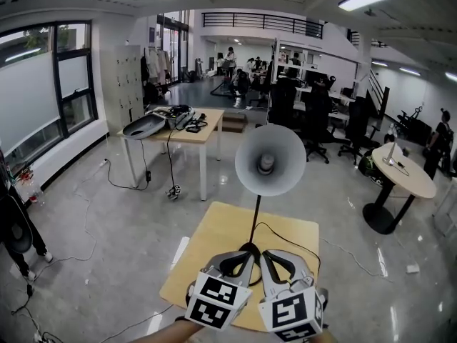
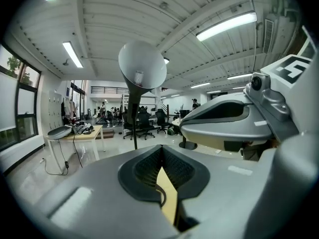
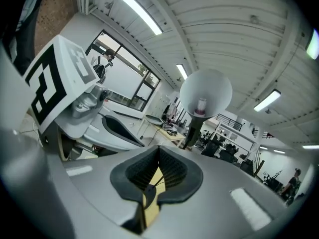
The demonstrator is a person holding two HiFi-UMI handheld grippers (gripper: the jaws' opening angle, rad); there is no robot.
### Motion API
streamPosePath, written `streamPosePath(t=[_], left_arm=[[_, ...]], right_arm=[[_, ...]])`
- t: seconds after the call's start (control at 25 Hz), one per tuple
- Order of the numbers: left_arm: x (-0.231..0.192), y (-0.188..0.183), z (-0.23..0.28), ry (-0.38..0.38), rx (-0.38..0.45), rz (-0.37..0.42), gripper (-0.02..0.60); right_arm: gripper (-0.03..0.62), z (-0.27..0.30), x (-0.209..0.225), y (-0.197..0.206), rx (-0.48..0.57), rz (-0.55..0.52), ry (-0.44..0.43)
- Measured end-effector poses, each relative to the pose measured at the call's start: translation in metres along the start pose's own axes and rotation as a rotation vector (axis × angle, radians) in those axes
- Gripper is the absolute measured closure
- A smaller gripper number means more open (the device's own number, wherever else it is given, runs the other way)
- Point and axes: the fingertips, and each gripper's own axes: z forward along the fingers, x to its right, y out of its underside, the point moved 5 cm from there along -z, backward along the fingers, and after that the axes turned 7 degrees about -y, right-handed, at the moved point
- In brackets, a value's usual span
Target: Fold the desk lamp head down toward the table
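**A:** Where does the desk lamp (image 1: 270, 164) stand?

**B:** On the small wooden table (image 1: 207, 241), upright. Its black base (image 1: 250, 249) sits toward the near half of the tabletop and a thin stem (image 1: 255, 216) rises from it. The white lamp head (image 2: 142, 66) tops the stem, its open face turned toward the head camera (the bulb shows in the centre). It is not folded down.

**A:** And the tools?

**B:** They are side by side at six o'clock from the base, over the table's near edge. The left gripper (image 1: 241, 257) and the right gripper (image 1: 275, 259) both point toward twelve o'clock, at the lamp. Their tips flank the base closely; I cannot tell whether either one touches it.

**A:** Clenched or released?

**B:** Both are clenched, and on nothing. In the left gripper view the ribbed pads (image 2: 145, 167) meet at the tips, and only table wood shows through the slit below them. The right gripper view shows the same.

**A:** Anything else around?

**B:** A black cord (image 1: 300, 238) arcs from the base toward four o'clock across the tabletop. A long desk (image 1: 193, 131) with clutter on it stands at ten o'clock from the lamp head. A round table (image 1: 407, 174) stands at three o'clock. People are gathered far back in the office.
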Motion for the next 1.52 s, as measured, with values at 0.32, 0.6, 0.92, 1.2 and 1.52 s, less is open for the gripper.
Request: streamPosePath(t=[0.32,0.6,0.92,1.2,1.52], left_arm=[[-0.155,-0.039,-0.003,0.085,0.003,0.025,0.561],[-0.283,-0.063,-0.016,0.186,0.066,0.059,0.561],[-0.424,-0.031,0.011,0.271,0.09,0.09,0.561],[-0.516,-0.011,0.001,0.304,0.101,0.099,0.561],[-0.601,-0.019,-0.013,0.304,0.111,0.092,0.561]], right_arm=[[0.588,0.096,0.001,-0.129,-0.033,-0.094,0.054],[0.588,0.18,-0.03,-0.244,-0.084,-0.225,0.134],[0.588,0.316,-0.054,-0.311,-0.141,-0.346,0.223],[0.577,0.383,-0.059,-0.378,-0.163,-0.409,0.333],[0.513,0.44,-0.054,-0.455,-0.265,-0.576,0.369]])
